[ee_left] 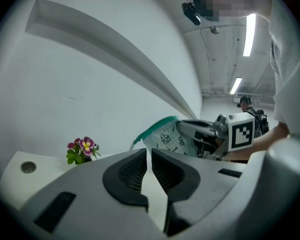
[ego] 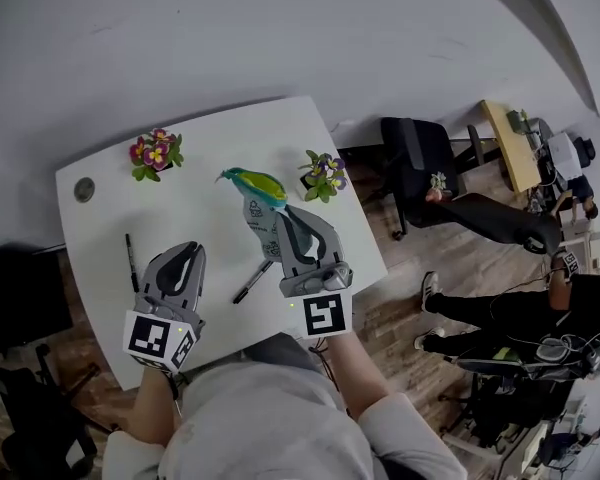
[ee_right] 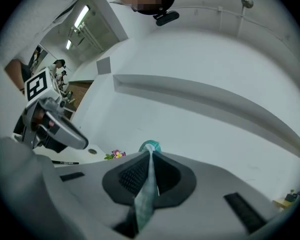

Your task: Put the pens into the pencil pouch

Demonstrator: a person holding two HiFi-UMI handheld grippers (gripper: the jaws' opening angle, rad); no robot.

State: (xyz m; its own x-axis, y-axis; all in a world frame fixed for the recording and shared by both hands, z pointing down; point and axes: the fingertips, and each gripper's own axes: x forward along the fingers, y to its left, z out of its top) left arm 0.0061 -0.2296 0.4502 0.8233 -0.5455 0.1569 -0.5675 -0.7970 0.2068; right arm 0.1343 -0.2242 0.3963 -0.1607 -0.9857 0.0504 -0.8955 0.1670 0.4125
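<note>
Above the table [ego: 220,138], right gripper [ee_right: 150,158] fingers tight on the pencil pouch [ego: 257,208], left gripper [ee_left: 149,156] fingers closed, empty.

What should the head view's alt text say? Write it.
The right gripper holds a patterned pouch above a white table. The left gripper is shut and empty. One pen lies left of it, another between the grippers.

Counter seen from above

On the counter [ego: 220,143], flower pots sit upper left [ego: 156,153] and upper right [ego: 323,175]. The pencil pouch [ego: 258,203] is between them, in the right hand-held gripper [ego: 292,220]. One pen [ego: 131,261] lies far left, and another pen [ego: 252,281] lies centre.
</note>
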